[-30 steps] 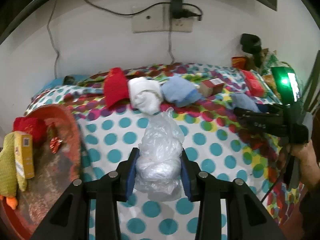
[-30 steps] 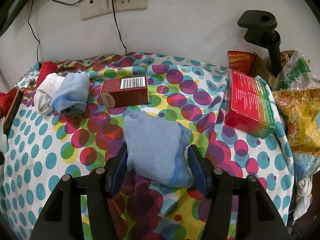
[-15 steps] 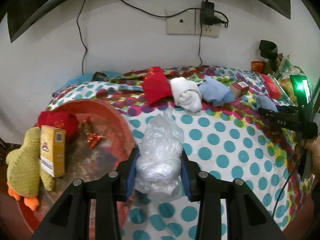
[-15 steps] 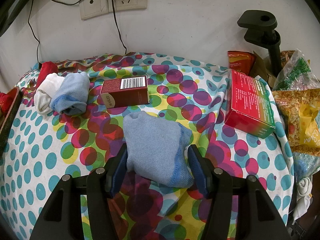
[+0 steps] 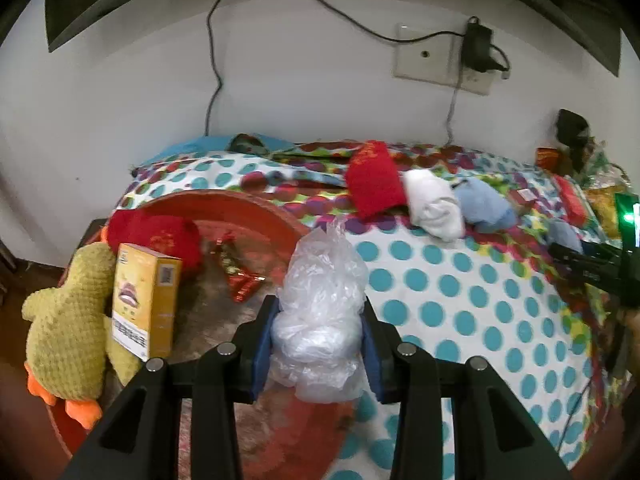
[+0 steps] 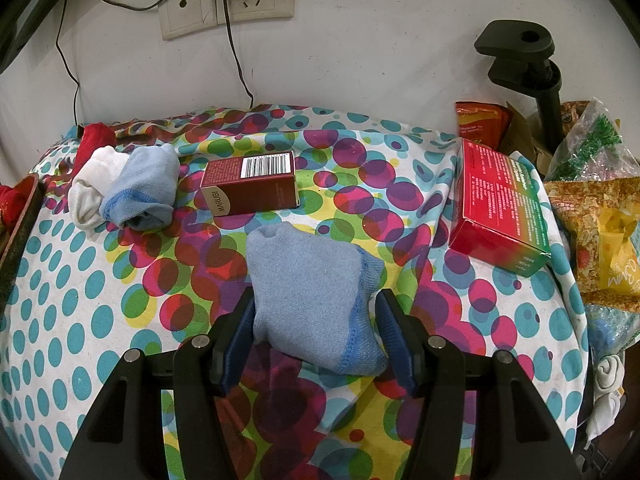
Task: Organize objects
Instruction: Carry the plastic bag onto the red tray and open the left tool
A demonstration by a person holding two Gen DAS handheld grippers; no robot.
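Note:
My left gripper [image 5: 318, 340] is shut on a crumpled clear plastic bag [image 5: 322, 300] and holds it over the right rim of a red round tray [image 5: 248, 208]. The tray holds a yellow box [image 5: 144, 300], a plush duck [image 5: 68, 324], a red cloth [image 5: 160, 236] and a red wrapper [image 5: 240, 280]. My right gripper [image 6: 316, 324] has its pads around a folded light blue sock [image 6: 312, 280] that lies on the dotted cloth; it also shows in the left wrist view [image 5: 592, 268].
On the dotted bedcloth [image 6: 80, 300] lie a red sock [image 5: 374, 184], a white sock [image 6: 92, 184], a rolled blue sock [image 6: 144, 188], a maroon box [image 6: 252, 184] and a red-green box [image 6: 500, 212]. Snack bags [image 6: 600, 216] and a black clamp [image 6: 520, 56] stand at the right.
My left gripper has carried the plastic bag leftward, from over the dotted cloth to over the red tray's rim. The right gripper and blue sock have stayed still.

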